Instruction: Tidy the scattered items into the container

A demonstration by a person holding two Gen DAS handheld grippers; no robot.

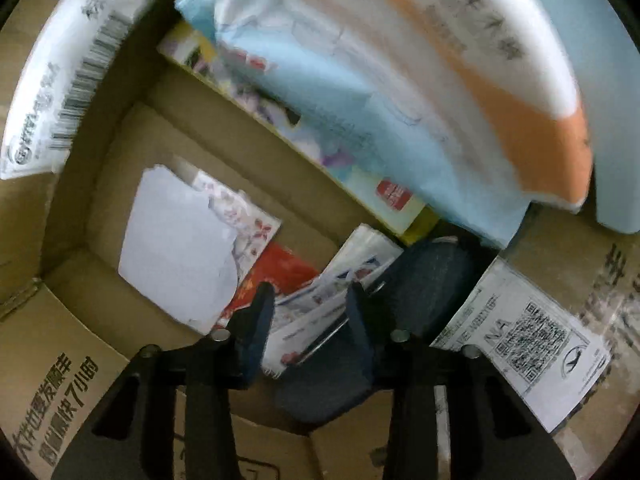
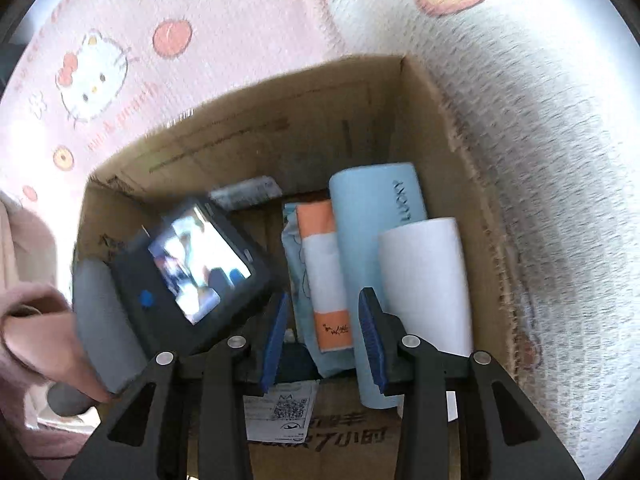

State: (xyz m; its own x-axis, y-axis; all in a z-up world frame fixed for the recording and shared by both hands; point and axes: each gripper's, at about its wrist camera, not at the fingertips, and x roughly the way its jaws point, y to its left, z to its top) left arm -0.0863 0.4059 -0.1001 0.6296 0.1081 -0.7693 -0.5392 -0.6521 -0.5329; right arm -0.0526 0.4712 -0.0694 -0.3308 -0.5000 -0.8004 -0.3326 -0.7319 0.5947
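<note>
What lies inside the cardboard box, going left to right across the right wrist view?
Dark camera unit with a lit screen → pale blue packet with an orange and white label → light blue cylindrical roll → white cylindrical roll → the brown cardboard box's right wall.

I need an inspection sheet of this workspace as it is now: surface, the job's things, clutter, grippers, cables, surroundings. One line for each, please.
Surface: pink cartoon-print fabric beside and behind the box; a white textured cover on its other side.
Job's things: open cardboard box holds a blue tissue pack, a light blue roll, a white roll, a torn white paper, a red packet and printed leaflets.
Clutter: nothing seen outside the box.
Grippers: left gripper open and empty inside the box; right gripper open and empty above it.
Cables: nothing seen.
Surroundings: a pink sleeve at the edge of the right wrist view.
</note>
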